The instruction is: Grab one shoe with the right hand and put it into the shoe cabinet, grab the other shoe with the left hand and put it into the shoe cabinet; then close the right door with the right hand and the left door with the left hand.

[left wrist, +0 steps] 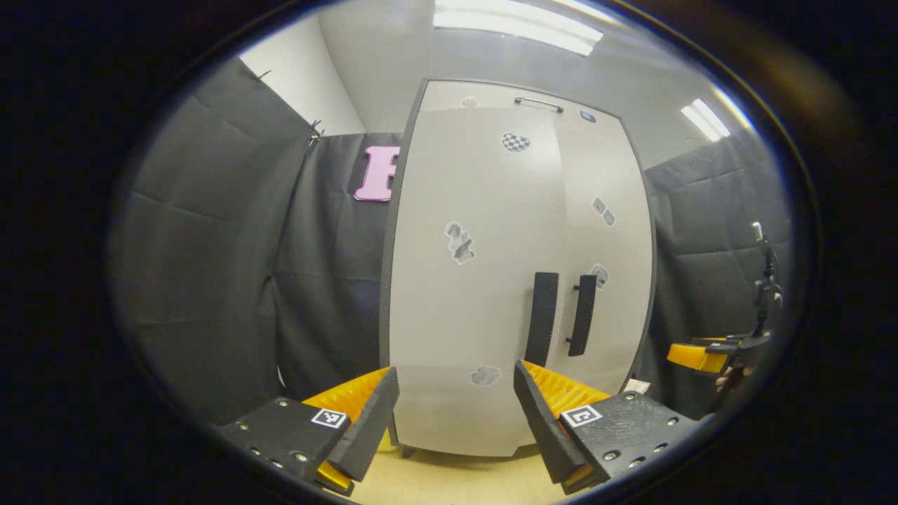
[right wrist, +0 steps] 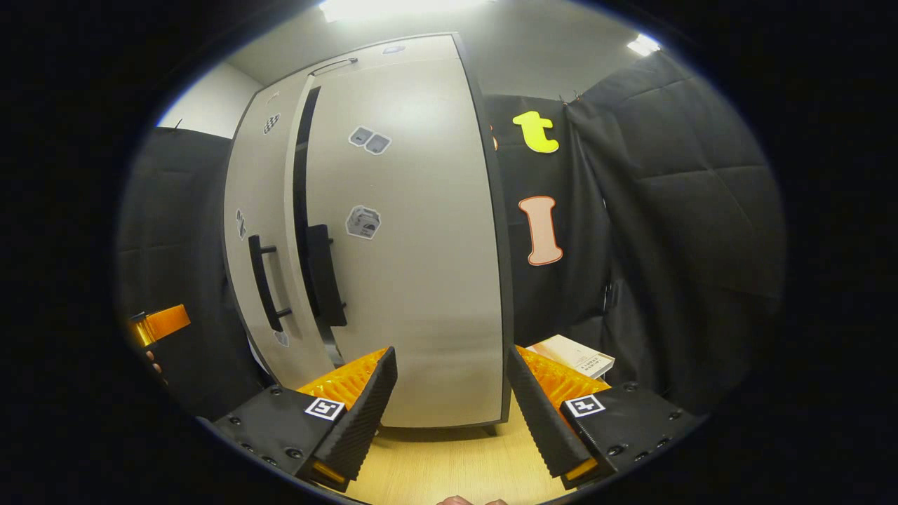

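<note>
Left tool (left wrist: pixel 456 414) wide, empty; right tool (right wrist: pixel 449 407) same; shoe cabinet (left wrist: pixel 491 294) ahead, apart.

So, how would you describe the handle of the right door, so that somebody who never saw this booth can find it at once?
Find the tall pale shoe cabinet standing against the black cloth. Two vertical black handles sit side by side where its doors meet. The right door's handle is the broad flat black strip next to the dark gap between the doors; its neighbour, the left door's handle, is a thin bar on two short posts.

Shoe cabinet (left wrist: pixel 491 280) on floor (right wrist: pixel 449 456), box (right wrist: pixel 572 355) beside it.
</note>
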`<state>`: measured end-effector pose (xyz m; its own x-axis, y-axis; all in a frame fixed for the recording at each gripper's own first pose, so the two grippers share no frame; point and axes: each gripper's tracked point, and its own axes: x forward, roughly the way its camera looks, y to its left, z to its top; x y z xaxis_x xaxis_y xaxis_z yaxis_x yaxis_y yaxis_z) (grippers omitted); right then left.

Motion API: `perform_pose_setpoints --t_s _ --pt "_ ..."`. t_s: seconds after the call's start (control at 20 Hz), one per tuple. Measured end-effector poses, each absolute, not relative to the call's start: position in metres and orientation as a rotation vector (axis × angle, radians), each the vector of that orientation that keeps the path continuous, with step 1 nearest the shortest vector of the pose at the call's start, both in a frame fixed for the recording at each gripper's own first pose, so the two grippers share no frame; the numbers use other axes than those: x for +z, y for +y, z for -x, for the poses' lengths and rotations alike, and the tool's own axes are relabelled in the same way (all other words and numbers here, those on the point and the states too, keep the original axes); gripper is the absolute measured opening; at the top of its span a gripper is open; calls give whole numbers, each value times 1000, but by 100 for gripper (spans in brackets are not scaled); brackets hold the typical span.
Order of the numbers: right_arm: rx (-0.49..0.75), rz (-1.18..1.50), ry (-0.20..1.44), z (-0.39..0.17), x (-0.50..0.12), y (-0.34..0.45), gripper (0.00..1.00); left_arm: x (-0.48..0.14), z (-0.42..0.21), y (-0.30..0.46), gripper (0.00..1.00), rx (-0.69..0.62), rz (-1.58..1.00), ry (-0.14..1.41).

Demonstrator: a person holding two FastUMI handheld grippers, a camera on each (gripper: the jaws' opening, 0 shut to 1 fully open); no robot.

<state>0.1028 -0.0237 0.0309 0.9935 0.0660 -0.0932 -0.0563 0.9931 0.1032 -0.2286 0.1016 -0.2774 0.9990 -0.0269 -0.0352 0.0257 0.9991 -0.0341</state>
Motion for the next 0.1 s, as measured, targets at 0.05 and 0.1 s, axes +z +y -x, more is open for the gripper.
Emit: perform_pose_setpoints --t_s 0.05,0.1 --pt "61 -91 96 -103 32 -21 98 -280 229 106 94 -23 32 36" --pt "60 -80 97 -103 34 -18 98 -284 228 109 94 -21 32 40"
